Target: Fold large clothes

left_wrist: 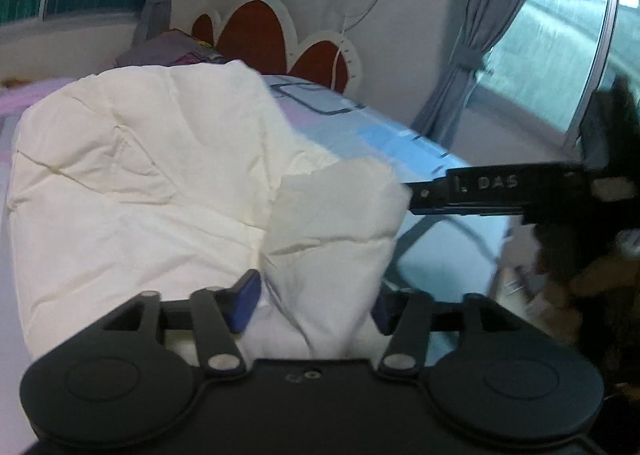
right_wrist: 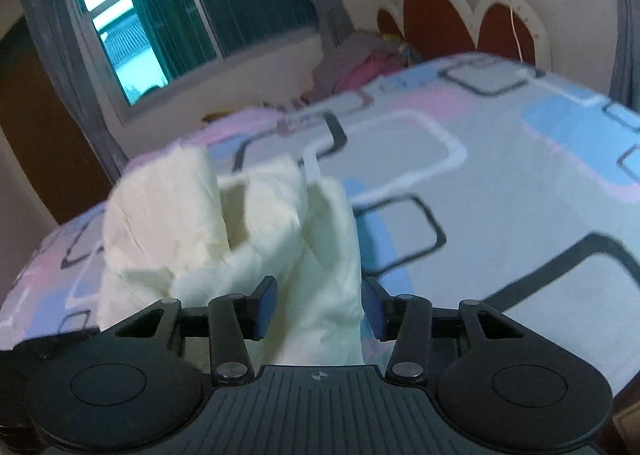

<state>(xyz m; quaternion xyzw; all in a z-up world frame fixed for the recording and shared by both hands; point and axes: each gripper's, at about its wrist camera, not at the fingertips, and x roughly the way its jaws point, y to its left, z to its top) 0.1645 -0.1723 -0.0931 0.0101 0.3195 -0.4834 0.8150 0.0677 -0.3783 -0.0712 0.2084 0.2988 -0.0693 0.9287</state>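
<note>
Cream garment [left_wrist: 132, 175] lies bunched on the patterned bed [right_wrist: 500, 175], frame centre. Left tool [left_wrist: 312, 305] stands wide, cloth between its unpressed pads. Right tool [right_wrist: 320, 305] likewise stands apart around a fold.

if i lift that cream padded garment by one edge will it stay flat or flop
The cream padded garment would likely flop, since it already lies in soft creases. Its puffy folds stand up, so it probably springs back. It looks light for its bulk.

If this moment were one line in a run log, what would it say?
task: fold large clothes | cream garment: bunched on patterned bedspread | left gripper: open around fabric | right gripper: open around fabric
</note>
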